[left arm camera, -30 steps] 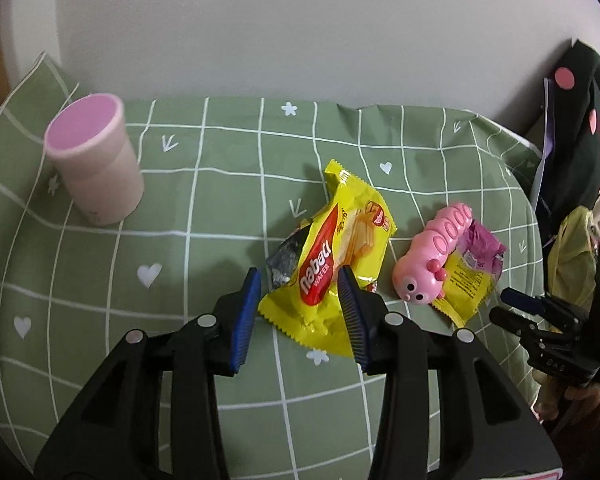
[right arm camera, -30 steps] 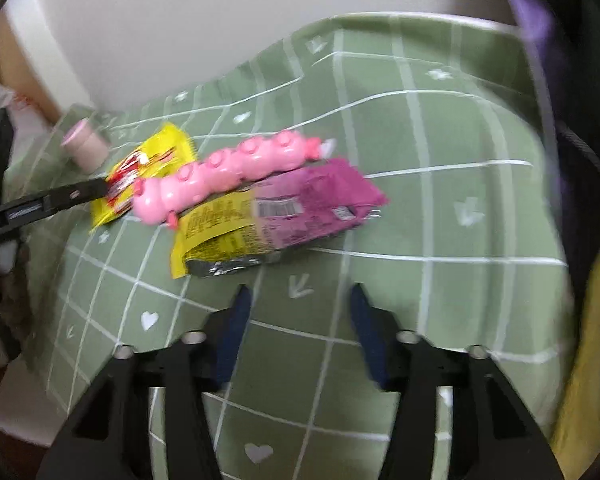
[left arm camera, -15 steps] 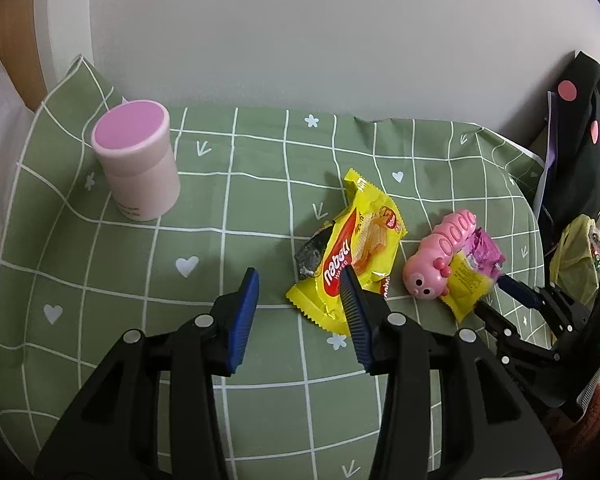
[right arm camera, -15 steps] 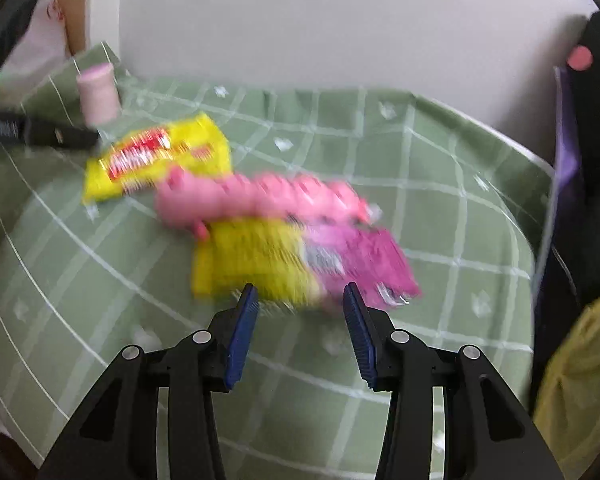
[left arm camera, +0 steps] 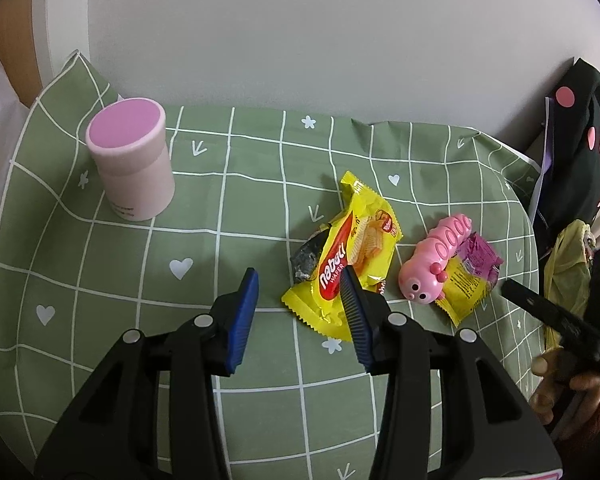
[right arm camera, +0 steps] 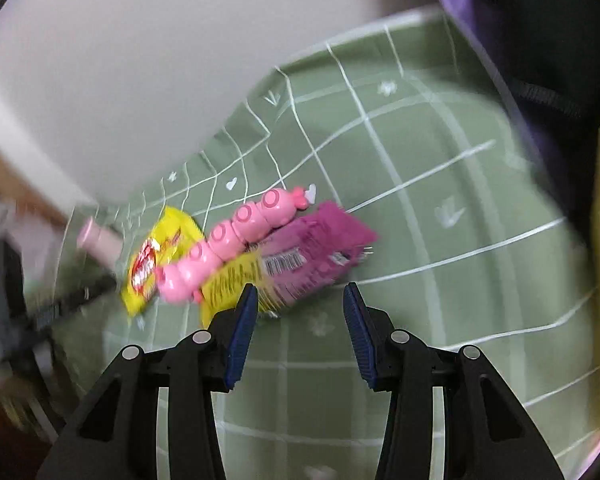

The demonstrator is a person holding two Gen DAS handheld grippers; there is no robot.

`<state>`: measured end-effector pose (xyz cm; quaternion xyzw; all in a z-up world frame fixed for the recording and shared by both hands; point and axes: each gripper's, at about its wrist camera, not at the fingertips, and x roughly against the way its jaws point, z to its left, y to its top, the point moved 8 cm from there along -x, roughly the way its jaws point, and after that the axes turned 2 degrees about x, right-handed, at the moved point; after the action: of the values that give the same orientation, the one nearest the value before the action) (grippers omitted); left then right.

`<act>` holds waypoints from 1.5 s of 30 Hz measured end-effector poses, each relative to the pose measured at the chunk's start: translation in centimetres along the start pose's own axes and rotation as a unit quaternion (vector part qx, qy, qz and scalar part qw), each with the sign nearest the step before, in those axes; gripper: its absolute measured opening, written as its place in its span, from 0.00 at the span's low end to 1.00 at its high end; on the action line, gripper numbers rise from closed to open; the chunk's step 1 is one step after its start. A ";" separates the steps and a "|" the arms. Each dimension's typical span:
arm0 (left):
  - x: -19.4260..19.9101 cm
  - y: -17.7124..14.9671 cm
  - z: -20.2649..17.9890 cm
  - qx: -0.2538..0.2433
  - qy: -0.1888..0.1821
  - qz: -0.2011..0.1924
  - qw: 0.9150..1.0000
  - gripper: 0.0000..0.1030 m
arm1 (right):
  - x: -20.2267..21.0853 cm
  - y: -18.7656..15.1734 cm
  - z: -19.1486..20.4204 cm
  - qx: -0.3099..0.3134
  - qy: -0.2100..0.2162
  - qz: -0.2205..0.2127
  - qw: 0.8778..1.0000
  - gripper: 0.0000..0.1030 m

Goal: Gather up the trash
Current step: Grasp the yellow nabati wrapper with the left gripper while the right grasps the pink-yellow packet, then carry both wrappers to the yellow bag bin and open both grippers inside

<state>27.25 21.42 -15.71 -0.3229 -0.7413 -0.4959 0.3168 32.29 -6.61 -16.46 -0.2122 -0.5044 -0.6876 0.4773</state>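
Note:
A yellow wafer wrapper (left arm camera: pixel 352 256) lies on the green checked cloth (left arm camera: pixel 204 264), with a crumpled dark wrapper (left arm camera: pixel 306 258) tucked at its left side. To the right a pink caterpillar toy (left arm camera: pixel 436 264) rests partly on a magenta and yellow wrapper (left arm camera: pixel 470 280). My left gripper (left arm camera: pixel 300 296) hovers open just in front of the yellow wrapper, nothing between its fingers. In the blurred right wrist view my right gripper (right arm camera: pixel 300 308) is open in front of the magenta and yellow wrapper (right arm camera: pixel 300 264), with the caterpillar toy (right arm camera: pixel 228 244) and yellow wrapper (right arm camera: pixel 160 256) beyond.
A pink lidded cup (left arm camera: pixel 130 160) stands at the back left of the cloth. A white wall runs behind. A dark bag with pink dots (left arm camera: pixel 576 152) and a yellow bag (left arm camera: pixel 568 280) hang at the right edge, where a hand (left arm camera: pixel 560 376) holds the other gripper.
The left view has shifted so the cup and wrappers sit further right. The right gripper swung and rolled, so the table now looks tilted, and the magenta wrapper sits closer to its fingers.

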 end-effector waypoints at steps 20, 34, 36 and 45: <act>-2.4 1.4 -2.9 -0.079 -0.025 0.013 0.996 0.51 | 3.4 1.4 2.3 0.145 -0.050 -0.042 0.987 0.10; -3.8 1.2 -3.7 -0.087 -0.018 0.021 0.996 0.06 | 7.4 -0.3 1.1 0.152 -0.058 -0.056 0.985 0.10; -2.8 1.2 -3.5 -0.081 -0.019 0.011 0.996 0.05 | 8.0 -0.2 1.0 0.150 -0.060 -0.063 0.985 0.10; 4.0 4.7 -6.9 -0.098 -0.047 -0.070 0.992 0.05 | 11.8 1.6 1.1 0.147 -0.064 -0.109 0.981 0.10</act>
<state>29.66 16.98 -7.89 -0.3221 -0.7241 -0.5712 0.2134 28.16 -10.90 -6.13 -0.1268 -0.6496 -0.6389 0.3921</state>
